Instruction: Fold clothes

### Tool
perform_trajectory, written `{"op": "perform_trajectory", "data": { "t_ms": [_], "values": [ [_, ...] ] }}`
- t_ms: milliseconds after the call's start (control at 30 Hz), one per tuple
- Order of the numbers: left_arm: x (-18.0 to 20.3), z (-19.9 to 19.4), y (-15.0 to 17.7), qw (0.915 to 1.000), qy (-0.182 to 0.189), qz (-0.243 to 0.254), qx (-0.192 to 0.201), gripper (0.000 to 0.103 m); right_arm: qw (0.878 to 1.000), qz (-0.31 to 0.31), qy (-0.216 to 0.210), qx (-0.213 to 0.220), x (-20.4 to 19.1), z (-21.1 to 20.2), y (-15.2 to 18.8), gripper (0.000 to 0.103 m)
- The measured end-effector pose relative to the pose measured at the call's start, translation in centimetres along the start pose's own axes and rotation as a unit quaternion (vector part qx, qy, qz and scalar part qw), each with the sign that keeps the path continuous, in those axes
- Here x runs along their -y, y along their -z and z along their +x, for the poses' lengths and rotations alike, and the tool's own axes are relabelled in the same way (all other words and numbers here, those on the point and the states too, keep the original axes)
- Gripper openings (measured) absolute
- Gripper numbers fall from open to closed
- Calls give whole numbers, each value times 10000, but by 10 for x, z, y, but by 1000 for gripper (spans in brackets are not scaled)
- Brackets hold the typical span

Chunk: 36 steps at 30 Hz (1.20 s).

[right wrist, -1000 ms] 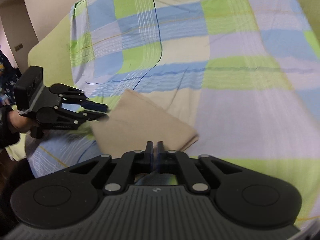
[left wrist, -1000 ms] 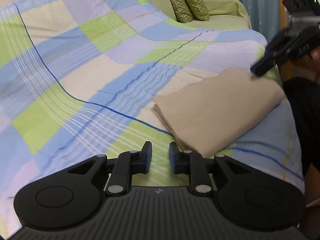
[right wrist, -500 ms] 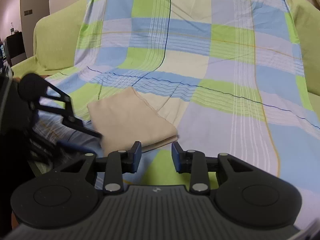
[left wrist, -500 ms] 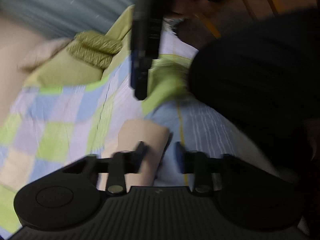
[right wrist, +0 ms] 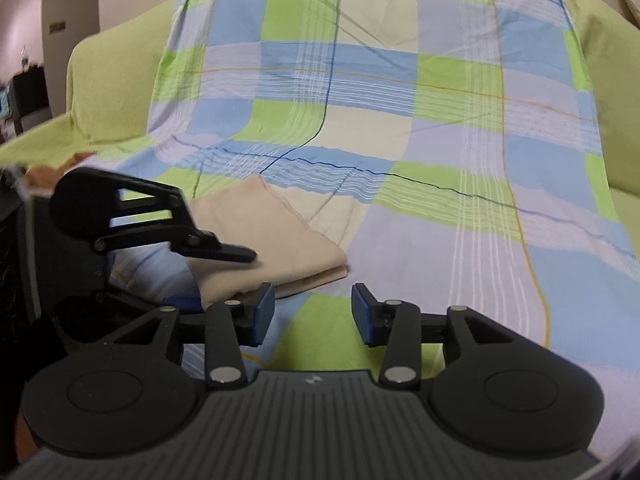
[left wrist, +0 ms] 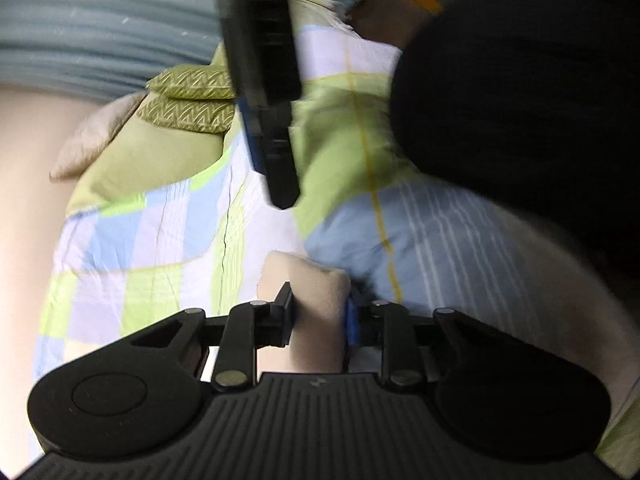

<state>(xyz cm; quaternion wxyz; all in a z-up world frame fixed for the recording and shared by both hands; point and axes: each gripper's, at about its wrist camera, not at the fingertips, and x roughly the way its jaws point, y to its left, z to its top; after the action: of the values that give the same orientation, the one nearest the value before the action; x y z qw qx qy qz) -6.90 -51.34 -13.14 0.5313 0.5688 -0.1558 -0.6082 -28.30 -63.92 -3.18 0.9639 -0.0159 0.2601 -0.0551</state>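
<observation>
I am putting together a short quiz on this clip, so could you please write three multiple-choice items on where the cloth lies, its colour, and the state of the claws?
1. Where does the folded cloth lie?
A. on the checked sheet
B. on a wooden floor
C. inside a basket

2. What colour is the folded cloth?
A. red
B. beige
C. black

3. How does the right claw stand?
A. shut on the cloth
B. shut on nothing
C. open and empty

Answers:
1 A, the right wrist view shows it flat on the blue and green checks.
2 B, both views show it pale beige.
3 C, its fingers stand apart over bare sheet, while the left claw has the cloth's edge between its fingers.
</observation>
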Motion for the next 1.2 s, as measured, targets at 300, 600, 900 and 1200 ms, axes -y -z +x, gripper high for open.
{"op": "perform_trajectory", "data": {
  "t_ms": [300, 600, 900, 1200],
  "values": [
    [-68, -40, 39, 9867, 1020, -917, 870, 27, 9296, -3682, 178, -31, -66, 24, -1, 46],
    [-66, -52, 57, 9826, 1216, -911, 1068, 34, 8753, -4830, 9, -227, -97, 49, 2, 22],
    [-46, -44, 83, 9968, 601, -407, 347, 43, 8873, -4604, -23, -290, -104, 43, -1, 8],
    [-70, -25, 97, 9991, -55, 352, 237, 18, 8921, -4516, 102, -108, -109, 28, -26, 7]
  ]
}}
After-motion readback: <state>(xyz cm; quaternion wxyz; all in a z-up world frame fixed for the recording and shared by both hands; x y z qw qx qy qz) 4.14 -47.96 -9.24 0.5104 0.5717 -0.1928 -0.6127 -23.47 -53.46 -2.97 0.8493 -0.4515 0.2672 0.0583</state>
